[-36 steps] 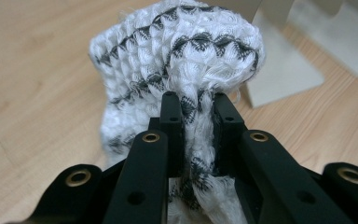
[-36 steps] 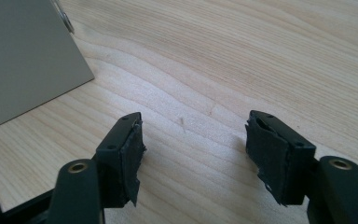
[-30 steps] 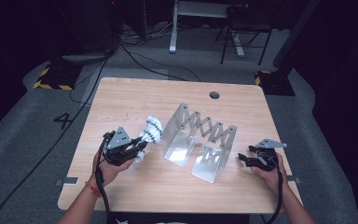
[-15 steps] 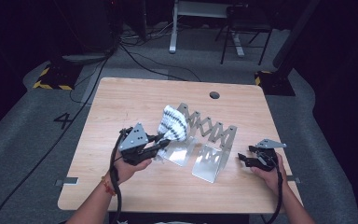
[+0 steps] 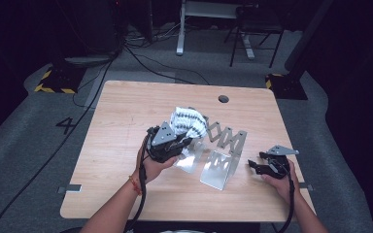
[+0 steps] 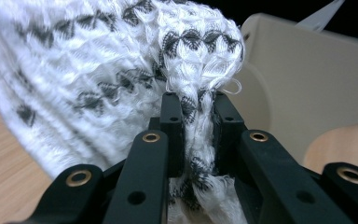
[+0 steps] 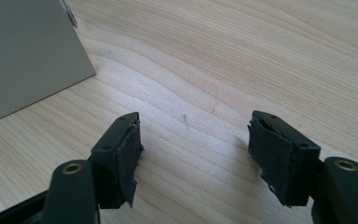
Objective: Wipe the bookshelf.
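While the big wooden worktop [image 5: 126,126] lay under everything, a grey metal rack [image 5: 218,150] with zigzag arms stood on it, just past the left gripper's jaws. I think the step in hand was carrying the cloth to that rack. A white cloth [image 5: 188,122] with a dark pattern was pinched tight between the jaws of the left gripper [image 5: 182,141], and it puffed out above and in front of them, close to the rack's near plate. The right gripper [image 5: 255,166] rested low beside the rack, its jaws wide apart with bare wood between them. Next, the cloth likely needed lifting over a rack arm, then letting go gently.
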